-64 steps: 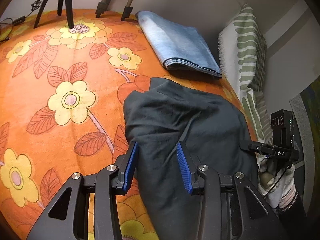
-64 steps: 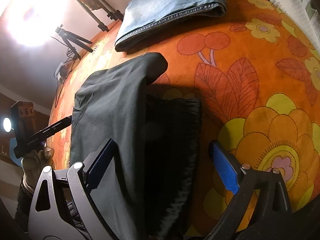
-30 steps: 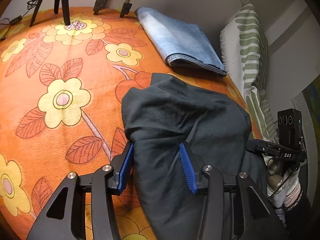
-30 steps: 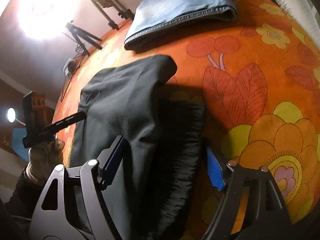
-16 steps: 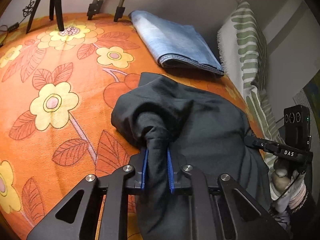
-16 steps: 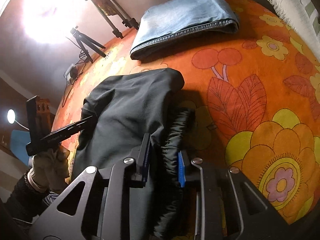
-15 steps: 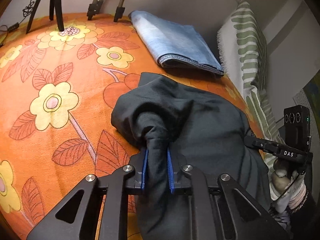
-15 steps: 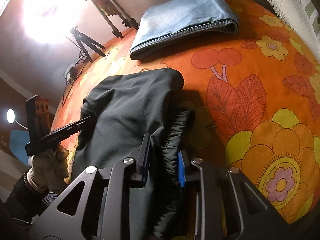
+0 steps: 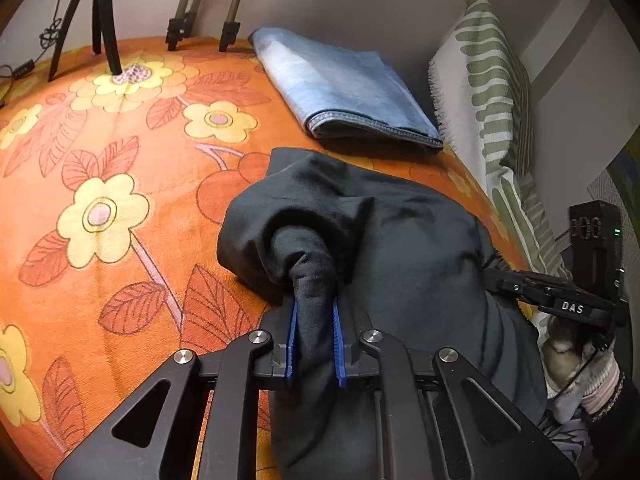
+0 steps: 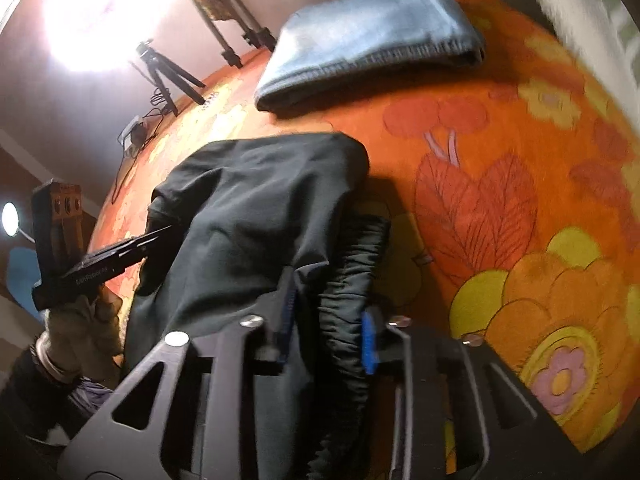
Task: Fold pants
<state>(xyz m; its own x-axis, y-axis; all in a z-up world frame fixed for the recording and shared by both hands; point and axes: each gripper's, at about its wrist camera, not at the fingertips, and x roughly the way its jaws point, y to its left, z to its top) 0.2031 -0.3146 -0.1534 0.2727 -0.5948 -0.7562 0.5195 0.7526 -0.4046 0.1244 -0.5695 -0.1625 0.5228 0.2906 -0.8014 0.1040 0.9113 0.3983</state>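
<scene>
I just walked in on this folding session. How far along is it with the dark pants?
Done: the blue jeans already lie folded at the far edge of the orange floral blanket. In hand: the left gripper and right gripper have just closed, each pinching a bunch of the dark pants. Left: the pants are still rumpled, so no neat fold shows yet.

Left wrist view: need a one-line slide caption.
Left gripper shut on a bunched fold of the dark pants on the orange floral blanket, folded jeans behind.
</scene>
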